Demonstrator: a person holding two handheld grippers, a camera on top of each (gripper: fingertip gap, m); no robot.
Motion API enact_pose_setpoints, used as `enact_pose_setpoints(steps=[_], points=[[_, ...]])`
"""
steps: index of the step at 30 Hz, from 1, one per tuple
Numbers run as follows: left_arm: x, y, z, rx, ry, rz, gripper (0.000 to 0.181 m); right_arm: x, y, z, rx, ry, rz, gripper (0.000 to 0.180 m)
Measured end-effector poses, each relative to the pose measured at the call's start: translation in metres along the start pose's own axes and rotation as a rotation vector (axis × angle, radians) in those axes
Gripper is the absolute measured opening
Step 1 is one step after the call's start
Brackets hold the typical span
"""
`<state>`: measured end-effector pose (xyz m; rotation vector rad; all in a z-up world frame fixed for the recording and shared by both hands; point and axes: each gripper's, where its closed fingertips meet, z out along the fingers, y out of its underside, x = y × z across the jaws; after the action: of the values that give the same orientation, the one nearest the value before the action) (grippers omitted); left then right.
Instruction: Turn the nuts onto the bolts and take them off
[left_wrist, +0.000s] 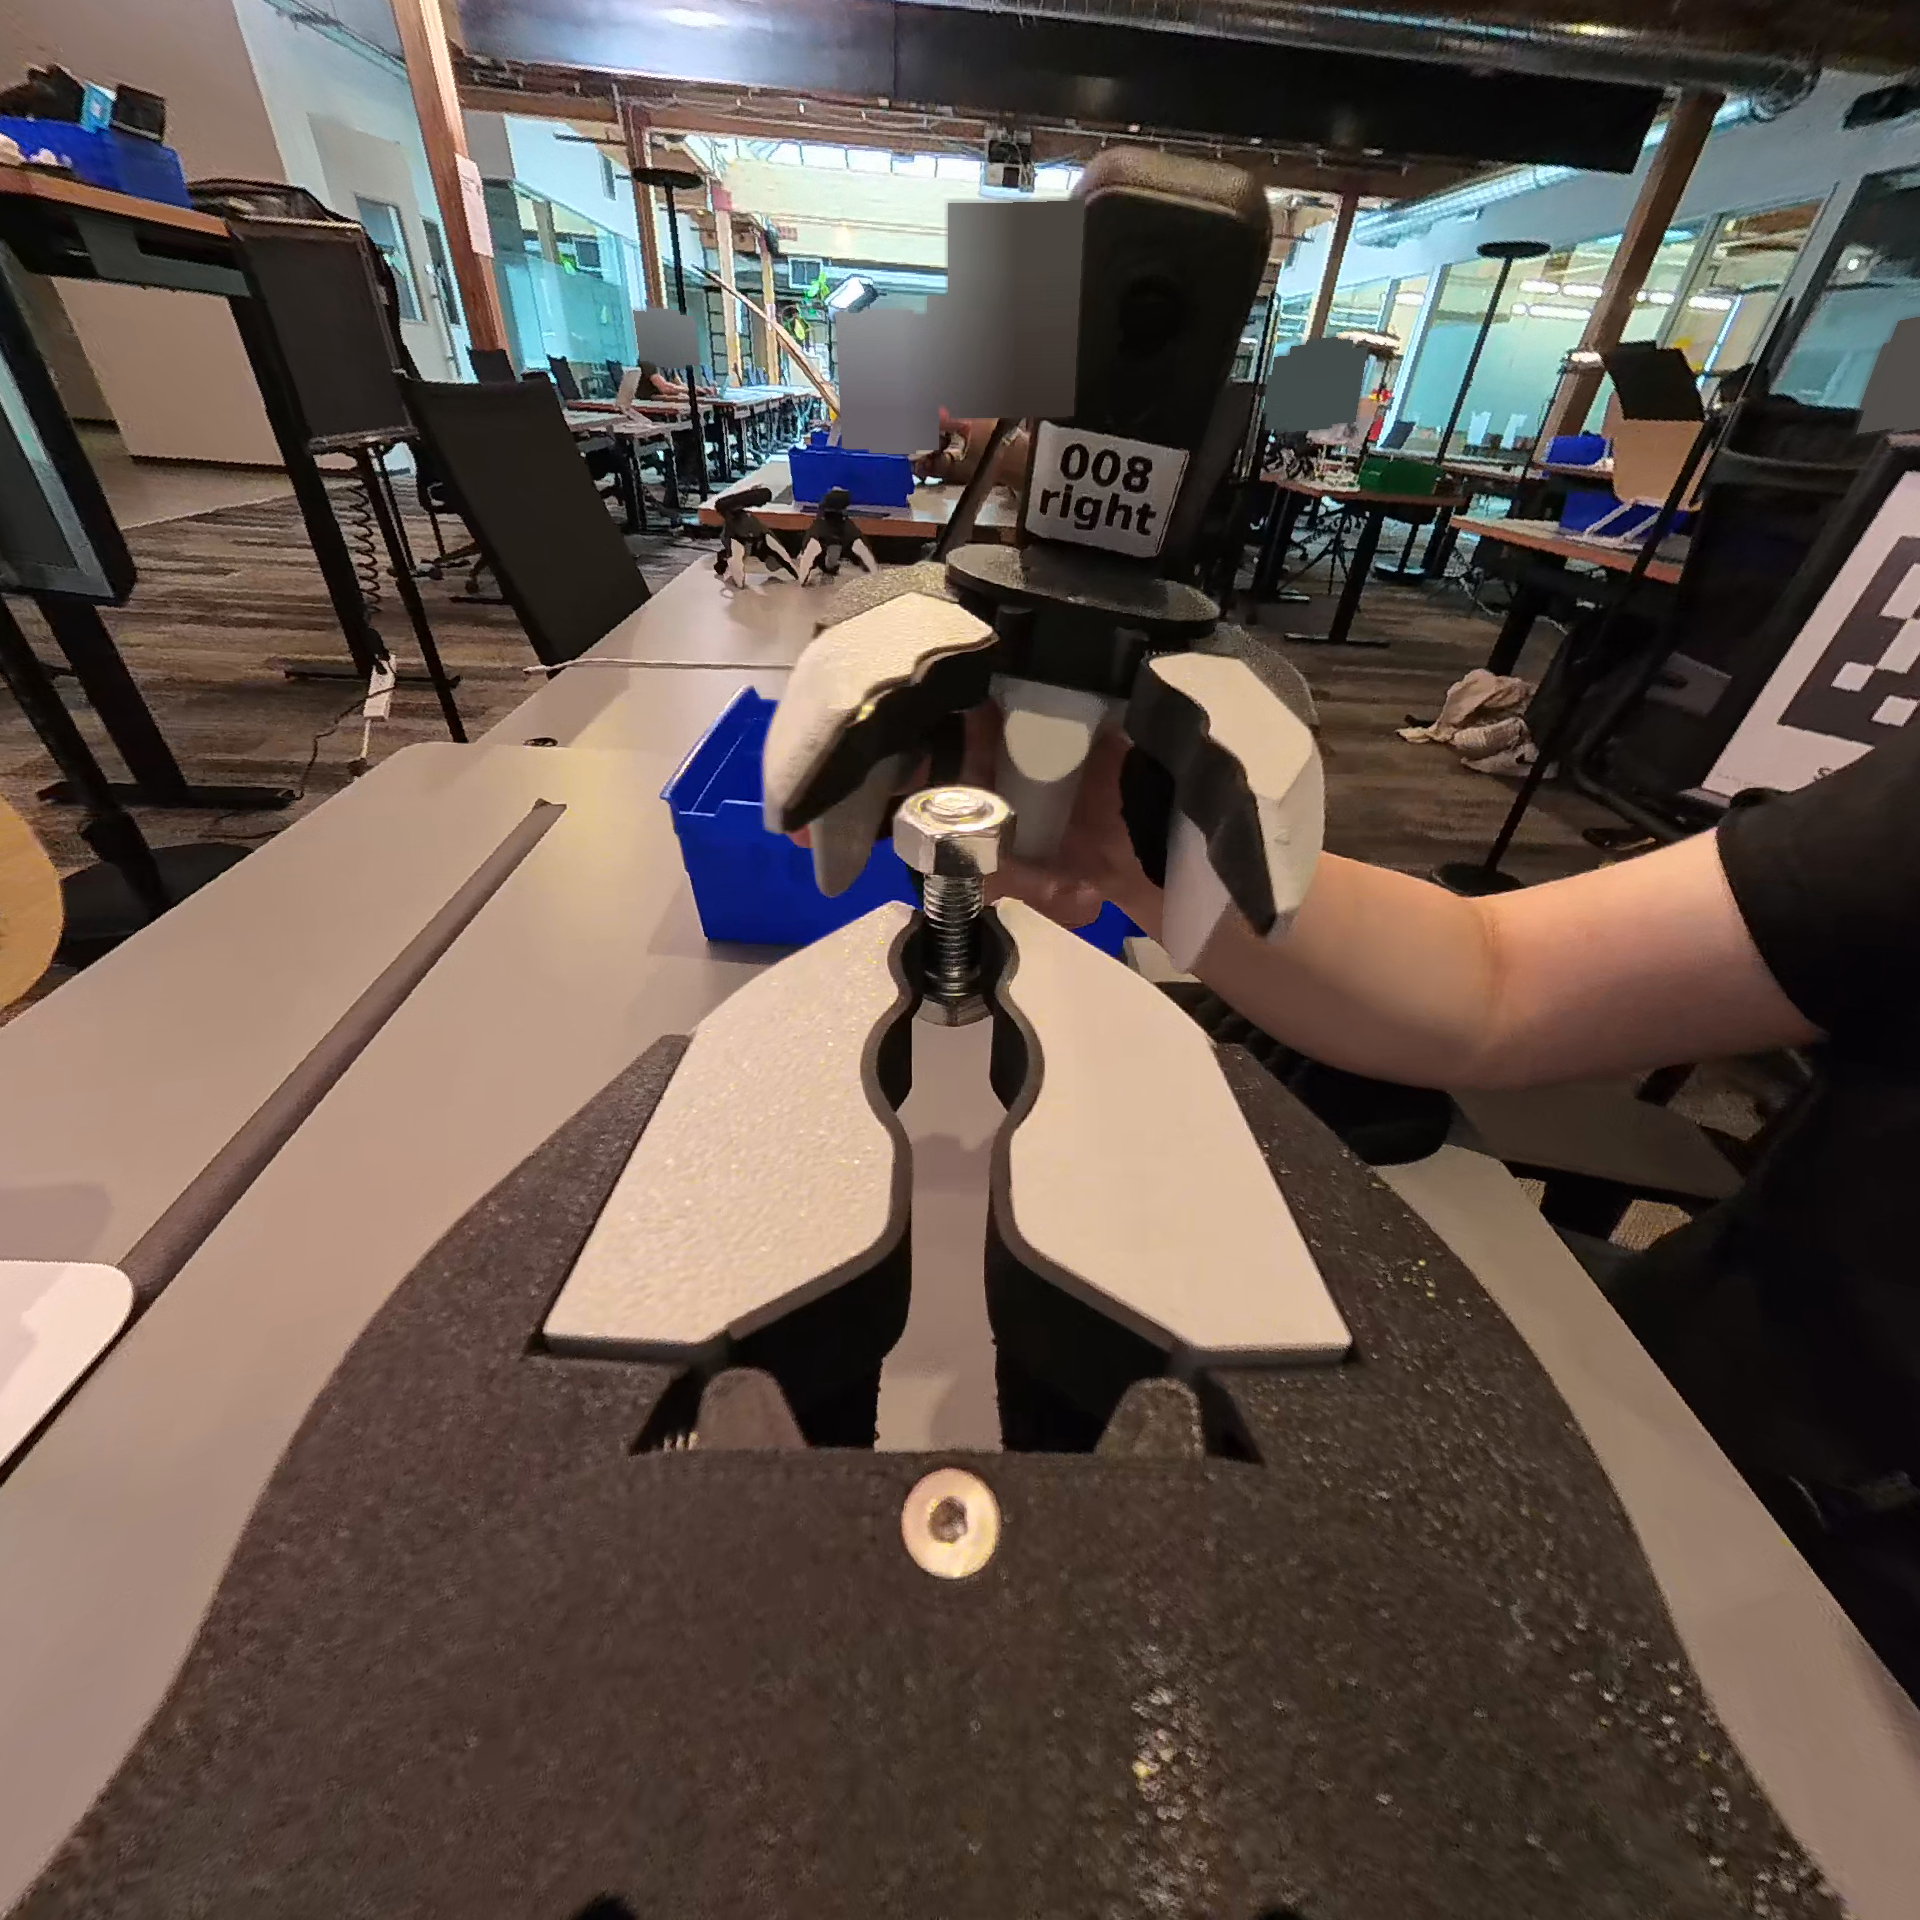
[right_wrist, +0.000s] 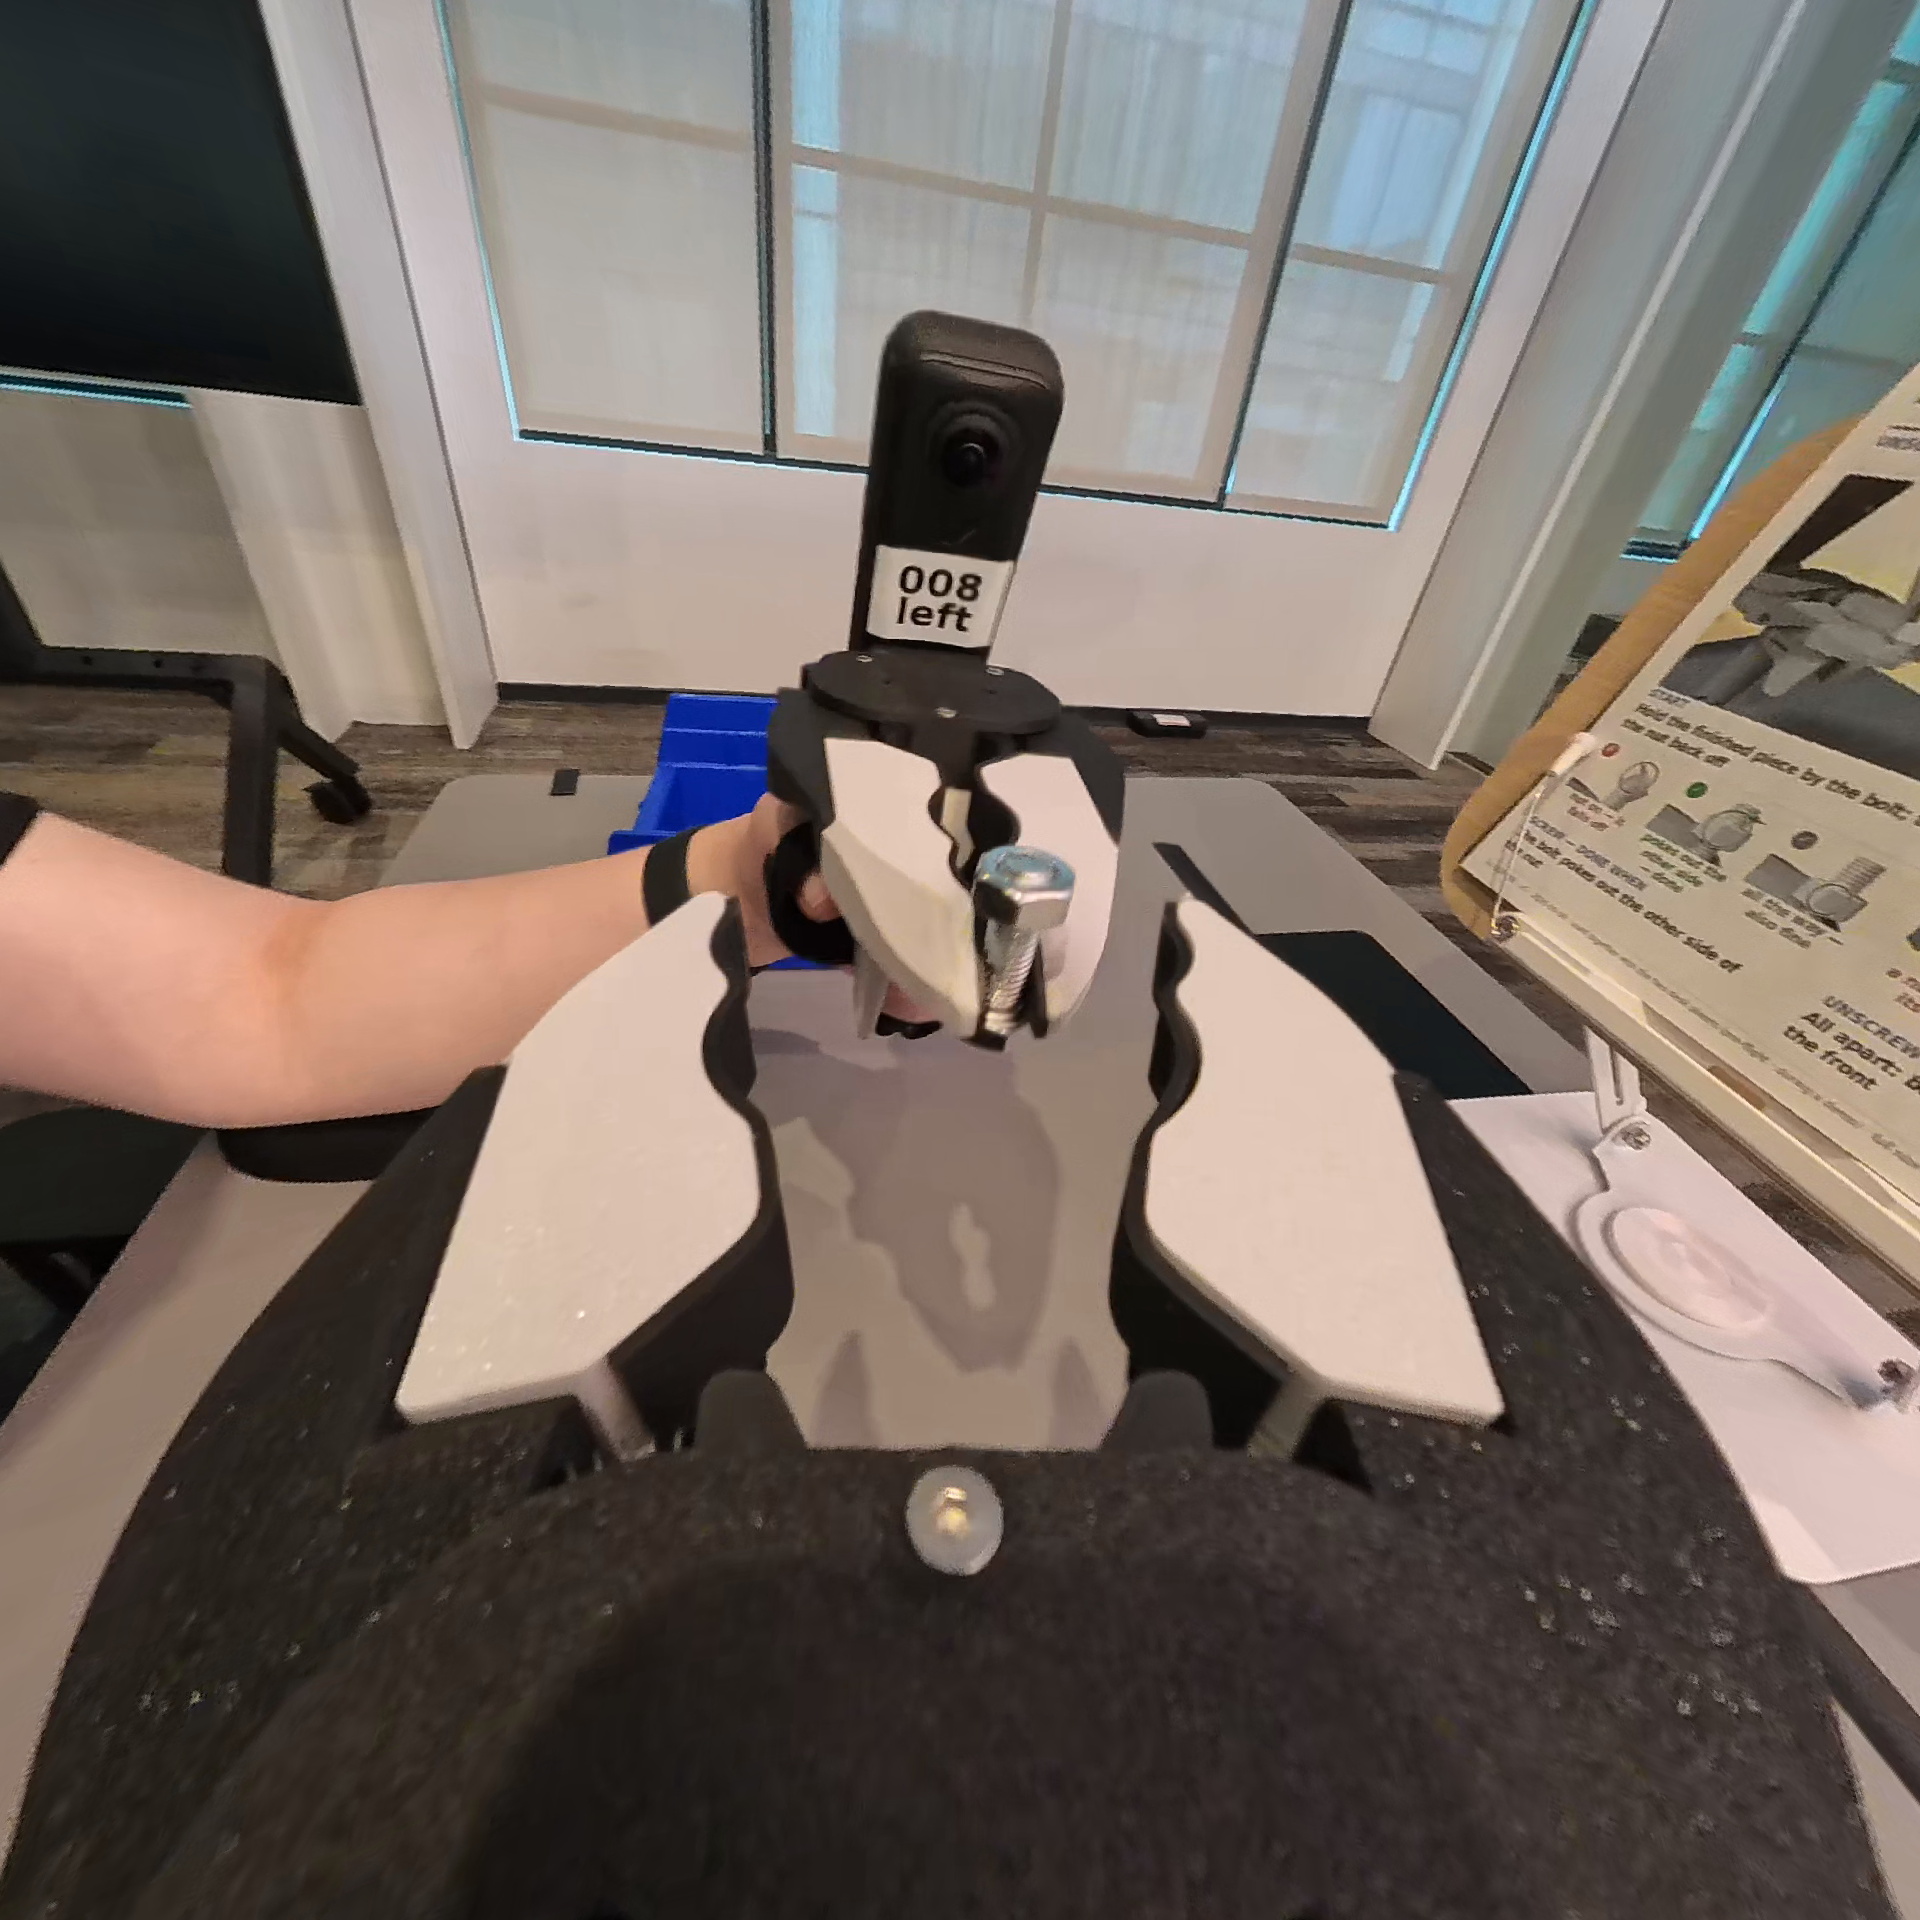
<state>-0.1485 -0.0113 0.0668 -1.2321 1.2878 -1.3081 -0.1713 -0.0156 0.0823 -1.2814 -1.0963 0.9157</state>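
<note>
Left wrist view: left gripper (left_wrist: 951, 971) closed on the lower end of an upright bolt (left_wrist: 951, 940), threads rising between the fingertips, nut (left_wrist: 953, 828) sitting at the very top.
Right wrist view: right gripper (right_wrist: 956, 997) spread wide, nothing held, fingers either side of the bolt and nut but apart from both.
Place: bolt held in the air above the grey table (left_wrist: 312, 1091), towards its far edge; blue bin (left_wrist: 727, 831) behind, by that edge.
Stage, as a guess: nut either just started or nearly off; cannot tell which.
Risk 1: nut dropping and rolling off the table if loosened past the last thread with the right gripper unclosed.
Risk 2: cross-threading if turned on at a tilt.
Risk 3: bolt spinning or slipping in the left grip under torque, since only a short length is pinched.
Writing: white printed labels on both gripper cameras; instruction board (right_wrist: 1714, 883) with pictures at the right edge; content left unquoted.
</note>
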Motion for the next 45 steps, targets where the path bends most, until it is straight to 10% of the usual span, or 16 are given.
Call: enact_pose_setpoints(steps=[45], points=[[0.002,0.000,0.004,0.013,0.016,-0.011,0.009,-0.010,0.001,-0.003,-0.021,-0.053,-0.025,0.070]])
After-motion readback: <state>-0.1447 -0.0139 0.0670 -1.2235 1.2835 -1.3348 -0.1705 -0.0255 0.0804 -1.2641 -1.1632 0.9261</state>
